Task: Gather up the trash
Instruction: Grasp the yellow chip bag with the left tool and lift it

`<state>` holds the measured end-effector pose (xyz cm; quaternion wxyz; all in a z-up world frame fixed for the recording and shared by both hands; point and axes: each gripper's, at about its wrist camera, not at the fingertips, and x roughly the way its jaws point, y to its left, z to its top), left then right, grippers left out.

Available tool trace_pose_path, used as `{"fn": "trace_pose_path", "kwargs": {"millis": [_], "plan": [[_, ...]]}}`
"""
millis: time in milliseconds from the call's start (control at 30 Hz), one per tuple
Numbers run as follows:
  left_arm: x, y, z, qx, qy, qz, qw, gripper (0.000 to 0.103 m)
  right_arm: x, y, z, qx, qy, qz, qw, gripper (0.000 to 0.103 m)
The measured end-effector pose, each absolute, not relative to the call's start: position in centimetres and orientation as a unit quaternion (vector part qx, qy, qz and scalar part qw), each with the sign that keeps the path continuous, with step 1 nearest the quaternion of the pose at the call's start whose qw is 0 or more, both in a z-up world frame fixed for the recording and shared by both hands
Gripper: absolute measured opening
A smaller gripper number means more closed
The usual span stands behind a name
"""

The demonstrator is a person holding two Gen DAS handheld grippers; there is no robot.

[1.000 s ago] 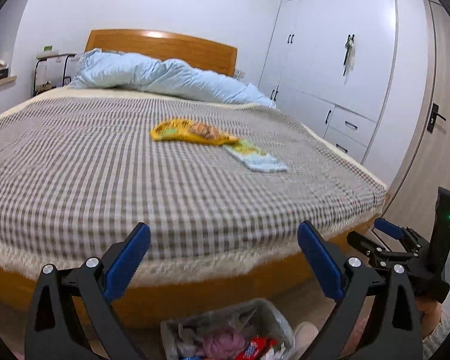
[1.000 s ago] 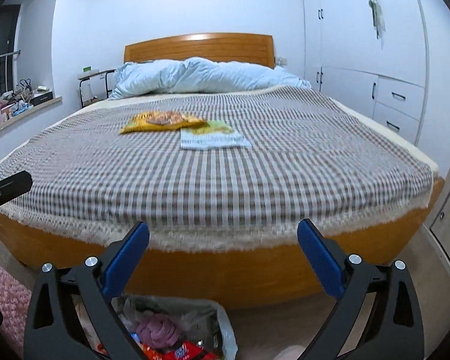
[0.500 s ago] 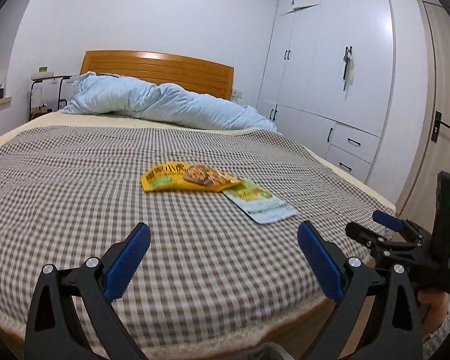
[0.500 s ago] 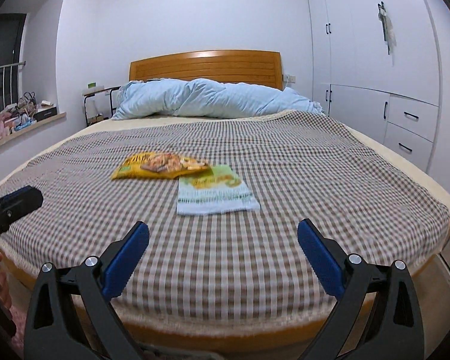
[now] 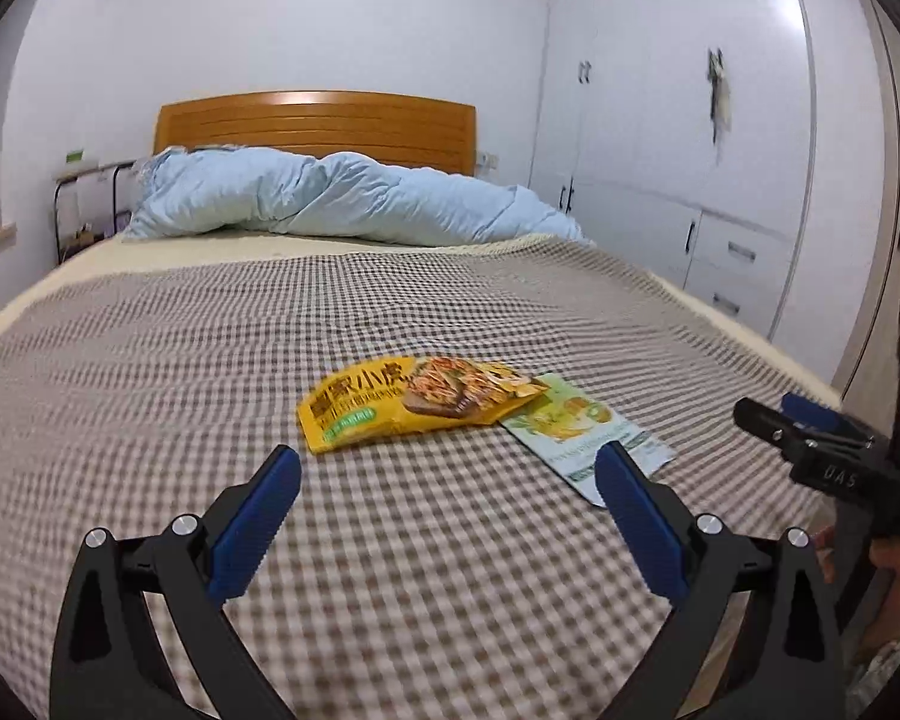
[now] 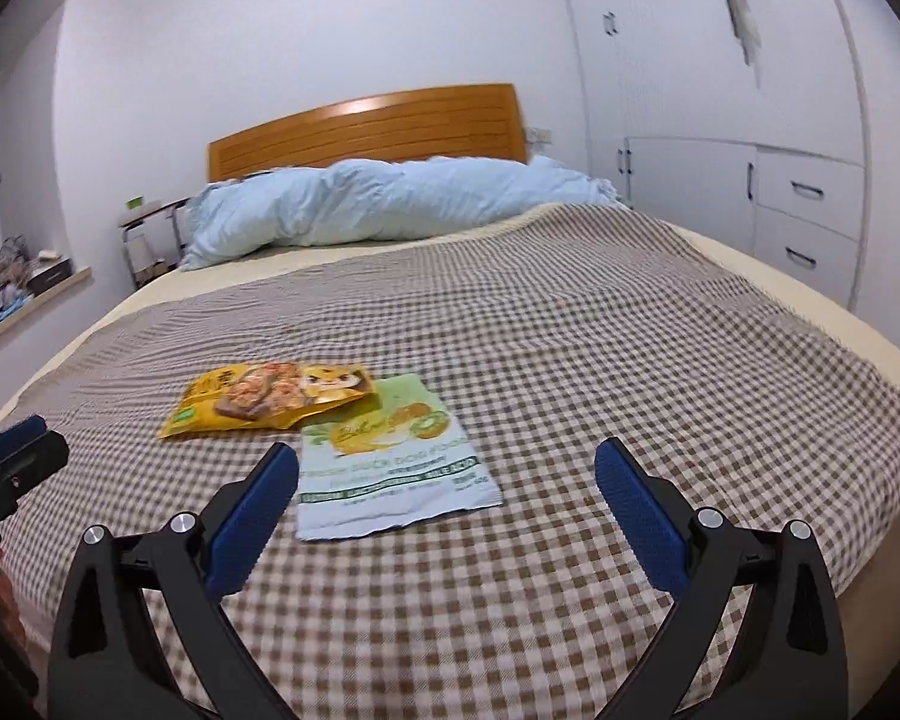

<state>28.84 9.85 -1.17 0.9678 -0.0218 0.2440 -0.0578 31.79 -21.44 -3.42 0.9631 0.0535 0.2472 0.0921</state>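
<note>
Left gripper (image 5: 447, 471) and right gripper (image 6: 447, 468): black triangulated arms, textured blue finger pads (image 5: 258, 516), silver pivot screws. At the left view's right edge: green indicator light, white "DAS" lettering.

Bed (image 5: 150, 420): brown-and-white checked cover, cream edge.
Duvet (image 5: 330, 198): pale blue, bunched along the head end.
Headboard (image 5: 315, 126): orange wood, slatted.
Wardrobe (image 5: 690, 150): white, doors and drawers, dark handles.
Side table (image 6: 150, 240): metal frame, beside bed.
</note>
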Motion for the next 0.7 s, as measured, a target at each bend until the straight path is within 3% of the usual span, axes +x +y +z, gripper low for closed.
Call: {"fn": "trace_pose_path", "kwargs": {"millis": [700], "plan": [[45.8, 8.5, -6.0, 0.201, 0.416, -0.157, 0.873, 0.095, 36.2, -24.9, -6.1, 0.13, 0.29, 0.005, 0.948, 0.095]]}}
